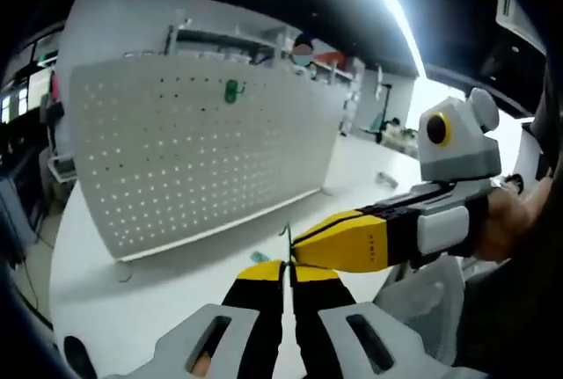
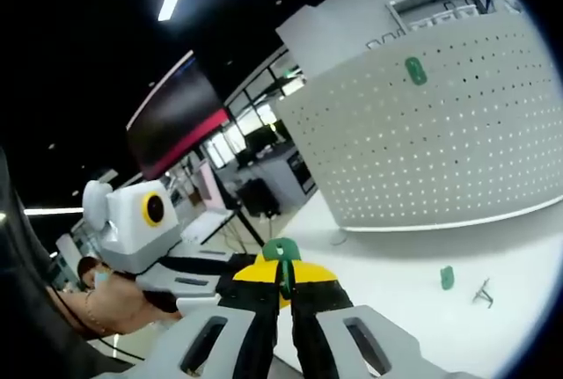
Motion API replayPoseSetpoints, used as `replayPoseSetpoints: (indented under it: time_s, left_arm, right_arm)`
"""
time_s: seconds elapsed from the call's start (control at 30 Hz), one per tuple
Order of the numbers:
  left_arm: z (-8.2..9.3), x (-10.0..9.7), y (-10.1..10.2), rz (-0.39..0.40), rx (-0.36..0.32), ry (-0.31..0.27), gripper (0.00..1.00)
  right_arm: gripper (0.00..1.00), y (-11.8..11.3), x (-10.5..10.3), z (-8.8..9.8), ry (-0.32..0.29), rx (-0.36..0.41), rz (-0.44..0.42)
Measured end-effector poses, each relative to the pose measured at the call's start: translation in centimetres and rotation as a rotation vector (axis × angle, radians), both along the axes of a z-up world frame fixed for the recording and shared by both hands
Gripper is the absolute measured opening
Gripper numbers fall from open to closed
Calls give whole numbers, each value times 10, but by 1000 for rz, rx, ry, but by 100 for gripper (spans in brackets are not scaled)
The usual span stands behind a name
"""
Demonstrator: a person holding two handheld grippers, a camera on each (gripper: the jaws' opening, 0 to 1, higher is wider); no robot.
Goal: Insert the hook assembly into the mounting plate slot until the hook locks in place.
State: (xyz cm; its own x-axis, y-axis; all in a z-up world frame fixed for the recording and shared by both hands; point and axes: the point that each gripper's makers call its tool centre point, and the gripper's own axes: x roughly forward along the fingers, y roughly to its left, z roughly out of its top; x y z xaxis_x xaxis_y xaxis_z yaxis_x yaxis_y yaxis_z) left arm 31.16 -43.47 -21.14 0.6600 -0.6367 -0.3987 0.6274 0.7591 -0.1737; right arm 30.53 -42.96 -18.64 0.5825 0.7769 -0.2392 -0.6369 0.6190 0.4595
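In the right gripper view my right gripper (image 2: 281, 284) is shut on a small green mounting plate (image 2: 281, 254) that stands up between its yellow tips. My left gripper (image 2: 189, 280), held by a hand, reaches in from the left and meets it there. In the left gripper view my left gripper (image 1: 287, 266) has its jaws together on a thin hook piece (image 1: 286, 236). The yellow tip of the right gripper (image 1: 345, 243) presses against it from the right. Another green plate (image 2: 447, 277) and a metal hook (image 2: 482, 291) lie on the white table.
A white pegboard (image 1: 193, 150) (image 2: 440, 133) stands upright on the table (image 1: 176, 282), with a green plate (image 1: 231, 91) (image 2: 415, 70) mounted near its top. Shelving and desks stand behind it. A strip light runs overhead.
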Motion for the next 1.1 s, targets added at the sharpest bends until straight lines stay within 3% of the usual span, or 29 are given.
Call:
replayPoseSetpoints:
  time_s: [0.13, 0.23, 0.47, 0.53, 0.6, 0.67, 0.8, 0.97, 1.1]
  left_arm:
    - [0, 1, -1, 8, -39, 9, 2]
    - [0, 3, -3, 0, -42, -24, 3]
    - [-2, 5, -1, 15, -61, -14, 7]
    - [-4, 6, 0, 35, -75, -1, 23]
    - [-3, 7, 0, 74, -158, 45, 47]
    - [0, 8, 2, 89, -182, 34, 60]
    - [2, 6, 0, 61, -169, 23, 63]
    - [6, 5, -5, 45, -181, 17, 84]
    - [9, 5, -6, 35, -187, 0, 86]
  right_arm:
    - [1, -2, 0, 1, -8, -8, -16]
    - [0, -3, 2, 1, -73, -44, -15]
    - [0, -2, 4, 5, -75, -28, -20]
    - [0, -1, 5, 8, -81, -26, -20]
    - [0, -1, 6, 10, -93, -31, -22]
    - [0, -2, 7, 12, -100, -31, -23]
    - [0, -3, 9, 14, -111, -38, -26]
    - [0, -3, 9, 16, -101, -15, -21]
    - [0, -4, 9, 20, -115, -19, -21]
